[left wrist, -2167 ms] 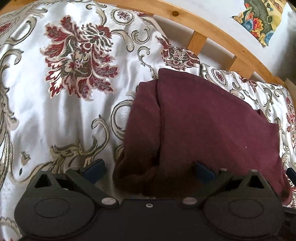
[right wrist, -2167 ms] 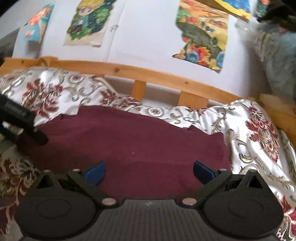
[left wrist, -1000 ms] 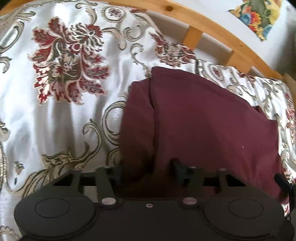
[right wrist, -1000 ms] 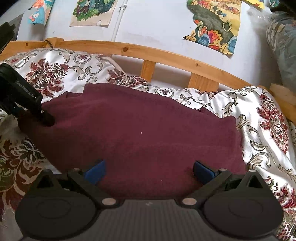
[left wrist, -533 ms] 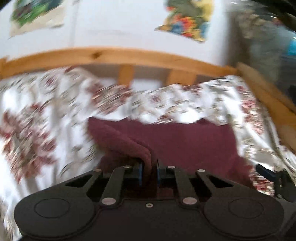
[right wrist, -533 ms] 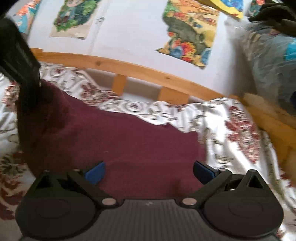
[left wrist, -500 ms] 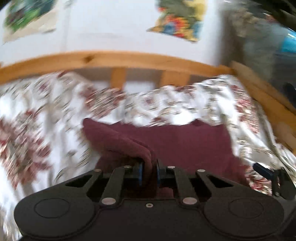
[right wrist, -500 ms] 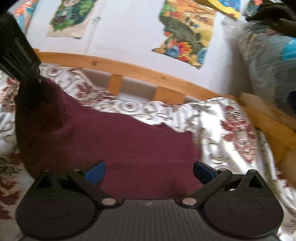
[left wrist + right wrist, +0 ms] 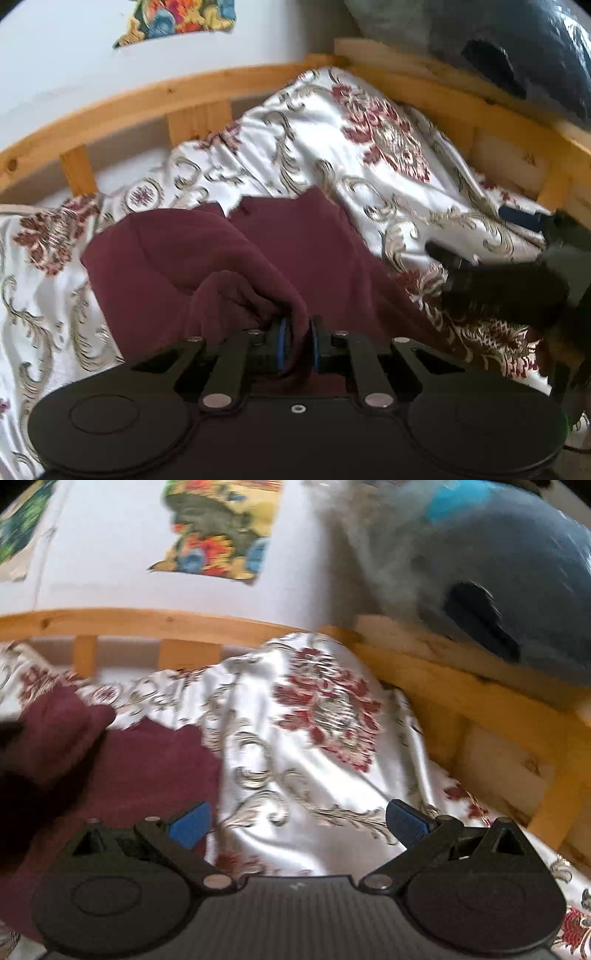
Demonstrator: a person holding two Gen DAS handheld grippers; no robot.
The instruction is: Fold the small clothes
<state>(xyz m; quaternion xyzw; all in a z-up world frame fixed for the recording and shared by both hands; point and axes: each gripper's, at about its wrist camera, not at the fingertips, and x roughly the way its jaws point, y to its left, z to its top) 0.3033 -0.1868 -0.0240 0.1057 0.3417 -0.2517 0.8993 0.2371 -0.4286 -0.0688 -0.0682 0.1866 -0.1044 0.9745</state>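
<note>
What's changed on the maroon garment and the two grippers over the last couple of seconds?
The left gripper, open over the maroon garment two seconds ago, has shut on the garment's left edge and lifted it over toward the right, starting a fold. The right gripper has swung rightward off the garment and now sits mostly over the floral bedspread. Its jaws stayed open and empty; the garment's right part still lies on the bedspread.

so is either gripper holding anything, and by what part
The left gripper pinches a bunched edge of the maroon garment; the right gripper is open, holding nothing.
</note>
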